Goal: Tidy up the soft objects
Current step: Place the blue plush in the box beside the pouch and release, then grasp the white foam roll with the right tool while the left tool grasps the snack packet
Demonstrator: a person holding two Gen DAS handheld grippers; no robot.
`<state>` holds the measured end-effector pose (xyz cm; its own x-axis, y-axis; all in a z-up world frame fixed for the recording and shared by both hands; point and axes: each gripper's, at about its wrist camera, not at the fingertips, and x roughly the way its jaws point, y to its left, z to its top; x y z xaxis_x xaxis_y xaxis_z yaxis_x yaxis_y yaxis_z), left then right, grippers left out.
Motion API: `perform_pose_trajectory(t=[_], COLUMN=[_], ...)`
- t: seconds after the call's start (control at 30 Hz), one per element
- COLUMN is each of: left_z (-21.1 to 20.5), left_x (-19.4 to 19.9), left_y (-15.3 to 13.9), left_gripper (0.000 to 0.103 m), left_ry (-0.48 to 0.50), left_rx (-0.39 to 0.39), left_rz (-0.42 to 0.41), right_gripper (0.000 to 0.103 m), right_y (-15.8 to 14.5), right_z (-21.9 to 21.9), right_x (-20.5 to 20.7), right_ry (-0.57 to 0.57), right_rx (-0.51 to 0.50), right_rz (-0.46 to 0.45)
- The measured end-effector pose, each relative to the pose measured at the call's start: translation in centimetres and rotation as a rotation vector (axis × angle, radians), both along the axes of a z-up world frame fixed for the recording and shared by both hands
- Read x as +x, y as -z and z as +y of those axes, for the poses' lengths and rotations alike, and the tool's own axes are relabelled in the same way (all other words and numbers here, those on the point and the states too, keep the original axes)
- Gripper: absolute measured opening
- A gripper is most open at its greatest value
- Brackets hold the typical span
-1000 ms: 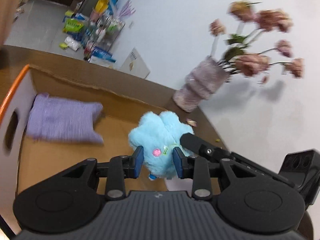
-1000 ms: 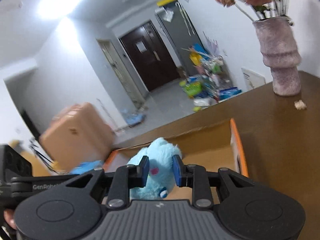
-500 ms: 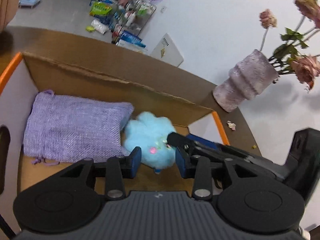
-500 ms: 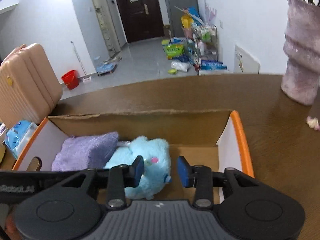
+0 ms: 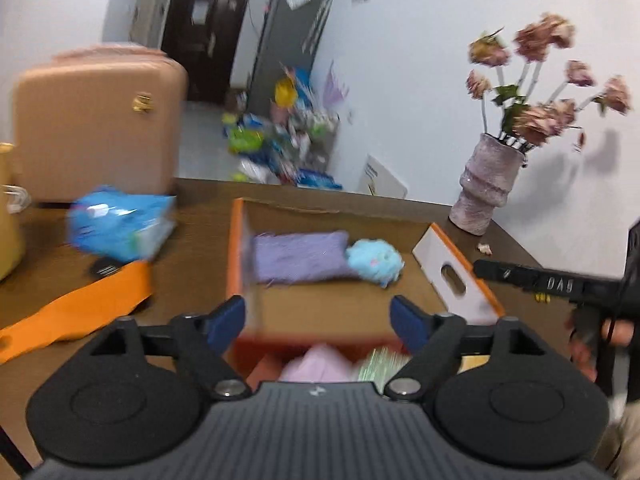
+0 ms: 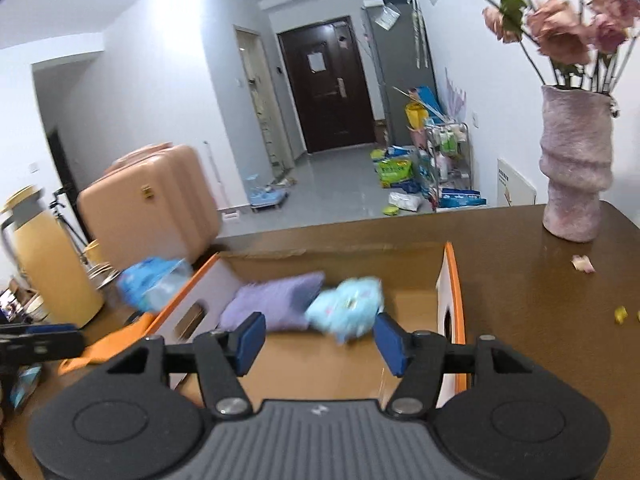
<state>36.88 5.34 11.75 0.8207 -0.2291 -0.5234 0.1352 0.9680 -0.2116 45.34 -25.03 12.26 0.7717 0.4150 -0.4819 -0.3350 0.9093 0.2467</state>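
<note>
Below the left gripper (image 5: 318,320), blurred pink and green items (image 5: 316,364) sit half-hidden.

Brown table (image 6: 520,280) under cardboard box (image 6: 454,280), vase (image 6: 574,176).

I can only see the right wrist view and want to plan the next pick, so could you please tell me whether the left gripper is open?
Observer: Yes, the left gripper is open and holds nothing, hanging over the near end of the cardboard box.
Operator: Thank you. Is anything soft lying outside the box on your side?
Observer: Something pink and something pale green lie just this side of the box's near wall, but both are too blurred to identify.
</note>
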Motion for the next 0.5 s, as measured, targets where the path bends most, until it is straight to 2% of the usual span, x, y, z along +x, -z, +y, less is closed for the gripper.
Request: perform_pose_trajectory(t=[0.13,0.2,0.27,0.33,0.43,0.5], left_z=[1.6,1.8,1.8,2.1,1.6,1.2], left_x=[-8.3,-10.7,-12.7,-14.3,-16.2,-17.2], left_y=[2.3,3.2,3.9,4.5,5.2,5.8], left_gripper=[0.085,0.085,0.085,0.086,0.09,0.091], left_ry=[-0.079,-0.107,-0.122,-0.102,-0.09,-0.092], left_rx=[0.016,0.022,0.006,-0.038,-0.06,-0.066], left_rz=[-0.018,-0.016,-0.023,-0.022,-0.051,-0.059], right_gripper=[0.066,0.066,0.066,0.071,0.082,0.082], right_y=[1.2,1.9,2.4,2.9,4.1,5.0], right_z=[0.6,0.9,1.2,1.6,1.5,1.3], right_x=[-5.9,-8.6,-11.3,-13.9,-18.3,-20.7], right_ry=[0.002,-0.003,-0.01,-0.01,0.039,0.057], right_rx=[-0.011,0.022,0.048,0.049,0.013,-0.022], right_rz=[-0.024,-0.015,-0.024,-0.054,-0.106,-0.12])
